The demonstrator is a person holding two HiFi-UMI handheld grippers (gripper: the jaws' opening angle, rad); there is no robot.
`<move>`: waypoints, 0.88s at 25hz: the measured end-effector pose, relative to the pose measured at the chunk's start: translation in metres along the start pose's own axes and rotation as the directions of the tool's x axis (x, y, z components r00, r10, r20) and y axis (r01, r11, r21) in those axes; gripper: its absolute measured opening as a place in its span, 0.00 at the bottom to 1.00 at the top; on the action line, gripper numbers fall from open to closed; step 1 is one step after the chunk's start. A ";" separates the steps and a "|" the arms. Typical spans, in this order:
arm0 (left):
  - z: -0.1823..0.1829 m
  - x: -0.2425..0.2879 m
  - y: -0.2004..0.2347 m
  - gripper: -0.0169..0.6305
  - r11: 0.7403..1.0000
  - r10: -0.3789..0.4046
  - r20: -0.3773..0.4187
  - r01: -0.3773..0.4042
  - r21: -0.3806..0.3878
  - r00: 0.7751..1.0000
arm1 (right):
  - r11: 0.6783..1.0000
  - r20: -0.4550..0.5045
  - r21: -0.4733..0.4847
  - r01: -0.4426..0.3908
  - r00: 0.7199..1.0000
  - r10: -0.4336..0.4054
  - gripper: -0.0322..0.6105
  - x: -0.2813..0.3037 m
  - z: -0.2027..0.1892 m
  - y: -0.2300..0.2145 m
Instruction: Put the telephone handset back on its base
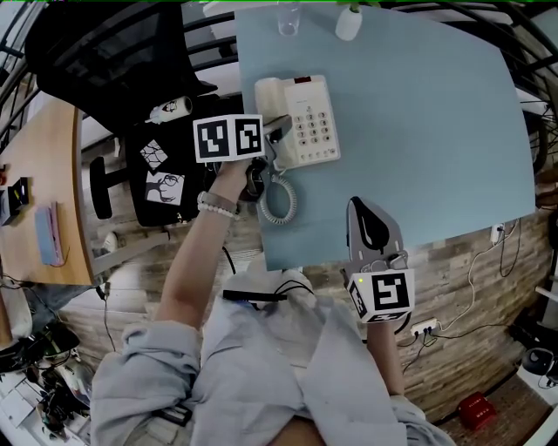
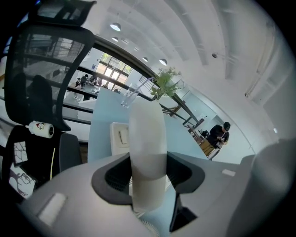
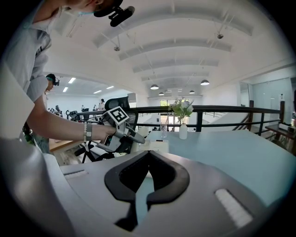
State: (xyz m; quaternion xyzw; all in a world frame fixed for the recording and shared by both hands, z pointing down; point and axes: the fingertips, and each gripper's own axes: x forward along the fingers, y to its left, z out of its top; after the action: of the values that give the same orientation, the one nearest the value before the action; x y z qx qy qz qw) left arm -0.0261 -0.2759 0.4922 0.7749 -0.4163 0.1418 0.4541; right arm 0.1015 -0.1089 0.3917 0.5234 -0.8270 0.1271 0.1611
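Handset (image 2: 147,152), white, clamped between the 2 jaws of the left gripper (image 1: 277,131), which close on its sides about midway along; in the left gripper view it stands upright at the centre of the frame. In the head view it lies over the left edge of the telephone base (image 1: 305,122), at upper centre; whether it touches the base cannot be told. Base: white, keypad facing up, on the light blue table (image 1: 436,131) near its left edge. Coiled cord (image 1: 279,202), white, looped just below the base. Right gripper (image 1: 362,213): at lower centre of the head view, over the table's near edge, well apart from the telephone; its 2 jaws meet at the tips with nothing between them. 1 clear glass (image 1: 289,17) and 1 small white vase (image 1: 349,23) at the top edge of the head view, on the far side of the table; the vase holds a green sprig (image 2: 166,83). Black mesh office chair (image 1: 105,52) at upper left, beside the table.
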 end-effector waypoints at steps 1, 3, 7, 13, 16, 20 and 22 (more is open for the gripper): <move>0.001 0.002 0.002 0.36 1.000 0.002 0.002 -0.002 -0.015 1.000 | 1.000 -0.004 -0.001 0.000 1.000 0.000 0.06 0.001 0.000 0.000; 0.001 0.006 0.007 0.36 0.999 0.006 0.003 -0.005 -0.043 1.000 | 1.000 -0.014 -0.006 -0.002 1.000 0.002 0.06 0.002 0.001 0.001; 0.000 0.014 0.016 0.36 0.996 0.012 0.000 -0.012 -0.087 1.000 | 1.000 -0.007 0.006 0.008 1.000 -0.008 0.06 0.003 -0.002 -0.001; -0.001 0.023 0.023 0.36 0.989 0.039 0.004 -0.039 -0.141 0.999 | 1.000 -0.019 -0.001 0.012 1.000 -0.012 0.06 0.002 -0.001 0.000; -0.002 0.026 0.027 0.36 0.984 0.062 0.006 -0.060 -0.167 0.998 | 1.000 -0.015 0.001 0.015 1.000 -0.015 0.06 0.001 -0.001 0.000; -0.004 0.029 0.029 0.36 0.981 0.093 0.010 -0.090 -0.170 0.996 | 1.000 -0.021 -0.005 0.013 1.000 -0.013 0.06 0.002 -0.001 0.001; -0.005 0.029 0.028 0.36 0.980 0.110 0.013 -0.107 -0.166 0.994 | 1.000 -0.020 -0.005 0.015 1.000 -0.015 0.06 0.001 -0.002 0.002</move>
State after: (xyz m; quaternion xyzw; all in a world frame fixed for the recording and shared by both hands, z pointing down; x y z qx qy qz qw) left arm -0.0293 -0.2940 0.5288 0.7123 -0.4733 0.1228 0.5035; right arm 0.0996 -0.1086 0.3939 0.5280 -0.8217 0.1292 0.1714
